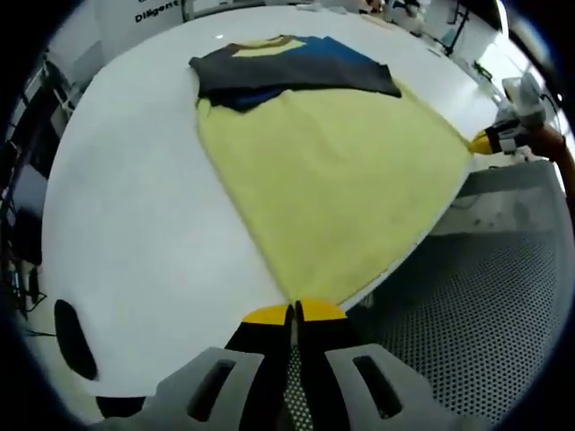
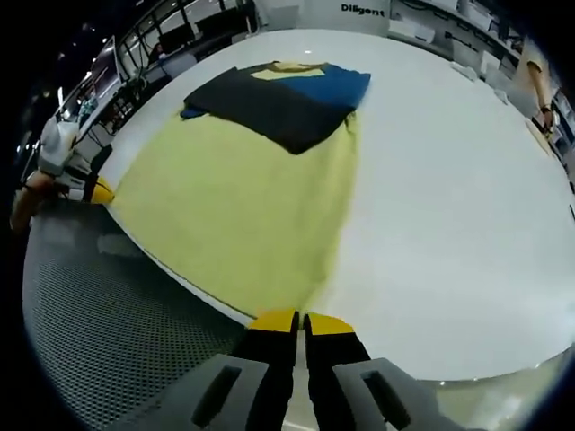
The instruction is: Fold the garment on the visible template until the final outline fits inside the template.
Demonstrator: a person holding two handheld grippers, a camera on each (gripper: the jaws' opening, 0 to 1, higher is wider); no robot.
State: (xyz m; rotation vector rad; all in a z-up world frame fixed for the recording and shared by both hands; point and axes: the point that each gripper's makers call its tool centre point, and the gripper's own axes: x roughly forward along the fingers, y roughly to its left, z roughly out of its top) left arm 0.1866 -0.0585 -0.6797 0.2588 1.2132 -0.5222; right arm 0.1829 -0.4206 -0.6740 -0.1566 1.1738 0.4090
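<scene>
Counter (image 1: 135, 233): white, wide, fills the upper and left of the left gripper view. Its near edge runs diagonally from bottom centre to mid right. Below that edge, lower right, a grey perforated floor (image 1: 476, 332).

Garment (image 1: 332, 180): yellow, spread flat, with dark and blue folded sleeves (image 1: 296, 72) across its far end, upper centre of the frame. Its long axis runs from the hem at the bottom of the frame up and away from you to the collar. The hem lies along the counter's near edge. No template outline that I can make out in either view.

Your left claw (image 1: 295, 312): jaws closed together at bottom centre, yellow tips meeting right at one hem corner. It looks pinched, though the cloth between the tips is hard to make out.

Your right claw (image 2: 300, 321): same posture in the right gripper view, tips together at the other hem corner, bottom centre. It also shows as a small yellow tip at mid right of the left gripper view, on the hem.

Judgement: both claws sit at the hem end, one per corner, equally near. The rest of the garment lies straight ahead, so the fold wants the hem carried forward along that long axis toward the sleeves.
</scene>
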